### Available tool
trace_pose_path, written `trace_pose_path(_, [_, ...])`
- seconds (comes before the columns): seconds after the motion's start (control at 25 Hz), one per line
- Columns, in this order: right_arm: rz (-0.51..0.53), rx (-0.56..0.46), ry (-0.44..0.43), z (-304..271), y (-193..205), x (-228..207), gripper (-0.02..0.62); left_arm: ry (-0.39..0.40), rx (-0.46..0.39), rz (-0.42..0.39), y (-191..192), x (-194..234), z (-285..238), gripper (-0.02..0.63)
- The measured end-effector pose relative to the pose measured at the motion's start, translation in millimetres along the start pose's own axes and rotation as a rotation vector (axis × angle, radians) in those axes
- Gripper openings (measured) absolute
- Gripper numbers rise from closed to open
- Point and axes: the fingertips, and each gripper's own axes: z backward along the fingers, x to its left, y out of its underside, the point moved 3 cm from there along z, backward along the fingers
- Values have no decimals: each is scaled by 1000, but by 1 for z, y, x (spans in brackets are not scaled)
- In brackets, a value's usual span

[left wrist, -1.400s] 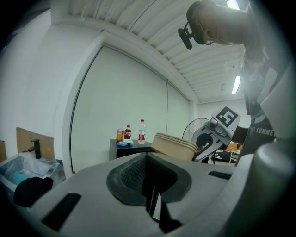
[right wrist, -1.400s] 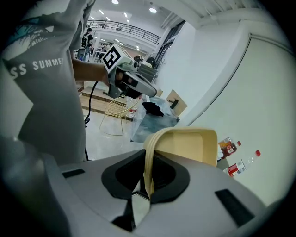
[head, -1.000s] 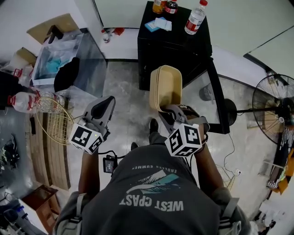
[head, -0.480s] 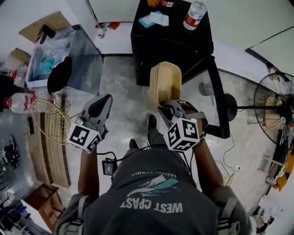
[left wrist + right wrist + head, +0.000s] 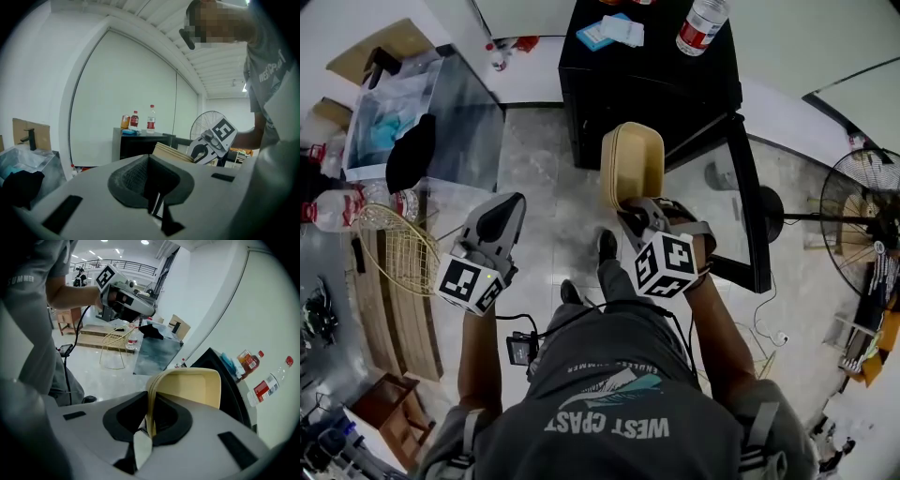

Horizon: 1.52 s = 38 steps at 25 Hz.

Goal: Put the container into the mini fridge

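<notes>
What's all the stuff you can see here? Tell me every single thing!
container: one, beige, standing on edge before the fridge
mini fridge: one, black, door open, by the wall
water bottle: one, clear, fridge top
drink bottles: two, orange and dark, fridge top
packet: one, blue, fridge top
fan: one, black, floor at right
wire basket: one, yellowish, floor at left
clear box: one, far left
left gripper: grey, shut, empty
right gripper: grey, shut on the container's rim

Right gripper point(image 5: 630, 210) holds beige container point(image 5: 635, 164) upright before black mini fridge point(image 5: 647, 94), door point(image 5: 742, 192) open.
</notes>
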Motion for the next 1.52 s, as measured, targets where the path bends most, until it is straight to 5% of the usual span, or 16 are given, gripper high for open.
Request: trace_pose_path(1.52, [-69,113,-36,-197,105,-22,46,-49,101,69,81,45,-50,14])
